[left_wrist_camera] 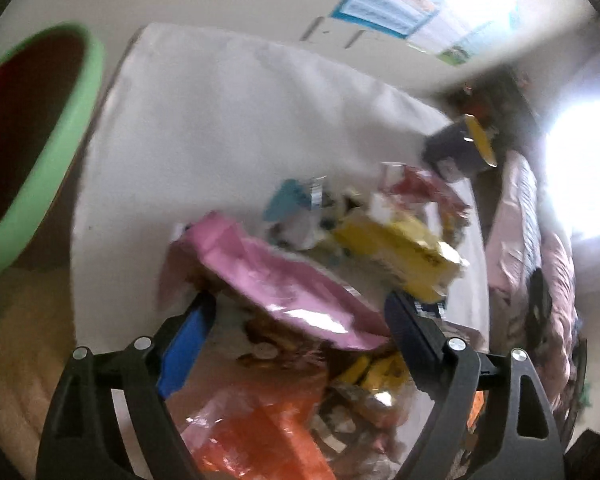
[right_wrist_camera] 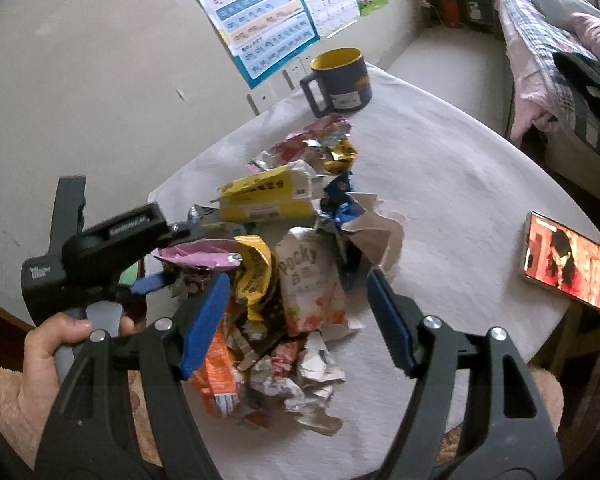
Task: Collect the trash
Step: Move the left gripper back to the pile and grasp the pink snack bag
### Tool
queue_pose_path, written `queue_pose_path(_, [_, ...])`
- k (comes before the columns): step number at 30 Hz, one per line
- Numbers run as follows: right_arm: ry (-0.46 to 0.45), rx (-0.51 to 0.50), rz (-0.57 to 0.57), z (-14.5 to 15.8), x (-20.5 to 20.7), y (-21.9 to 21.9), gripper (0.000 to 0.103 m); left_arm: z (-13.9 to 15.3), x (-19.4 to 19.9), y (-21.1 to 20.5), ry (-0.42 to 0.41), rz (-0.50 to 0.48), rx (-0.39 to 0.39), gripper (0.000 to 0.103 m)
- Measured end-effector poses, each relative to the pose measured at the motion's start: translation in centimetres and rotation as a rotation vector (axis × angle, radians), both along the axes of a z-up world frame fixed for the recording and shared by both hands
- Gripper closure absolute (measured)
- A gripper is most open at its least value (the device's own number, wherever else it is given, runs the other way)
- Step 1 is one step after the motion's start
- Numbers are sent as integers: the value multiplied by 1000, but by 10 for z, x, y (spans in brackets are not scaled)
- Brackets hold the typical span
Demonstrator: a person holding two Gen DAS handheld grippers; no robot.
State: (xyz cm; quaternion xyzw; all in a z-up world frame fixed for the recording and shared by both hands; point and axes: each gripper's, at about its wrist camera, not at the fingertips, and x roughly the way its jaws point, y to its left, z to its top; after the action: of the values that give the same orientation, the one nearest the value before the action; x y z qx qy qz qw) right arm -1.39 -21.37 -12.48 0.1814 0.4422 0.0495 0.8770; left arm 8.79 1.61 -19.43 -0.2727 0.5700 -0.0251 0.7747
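Observation:
A heap of snack wrappers lies on a white-covered table [right_wrist_camera: 452, 184]: a yellow box [right_wrist_camera: 268, 196], a white Pocky pack [right_wrist_camera: 310, 280], an orange wrapper [right_wrist_camera: 218, 364] and crumpled foil. My left gripper [left_wrist_camera: 300, 312] is open, with a pink wrapper [left_wrist_camera: 284, 280] lying between and past its fingers; it also shows in the right wrist view [right_wrist_camera: 168, 276] at the heap's left edge, by that pink wrapper [right_wrist_camera: 200, 258]. My right gripper [right_wrist_camera: 296, 316] is open and empty, hovering above the Pocky pack.
A dark mug with yellow inside [right_wrist_camera: 340, 80] stands at the table's far side. A phone with a lit screen [right_wrist_camera: 568, 260] lies near the right edge. A green-rimmed bin [left_wrist_camera: 32, 140] is at left, beyond the table. A bed [right_wrist_camera: 560, 60] stands at right.

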Motion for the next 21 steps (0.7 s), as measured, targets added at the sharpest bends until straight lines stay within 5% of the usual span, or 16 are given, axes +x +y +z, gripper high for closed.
queue_pose_path(16, [19,32,-1,-9,-1,-4,34,-3,19,-28,18,-22,138,8])
queue_pose_path(21, [18,33,-4,-9,-1,-6,33,-5,-1,5,19,148,125,8])
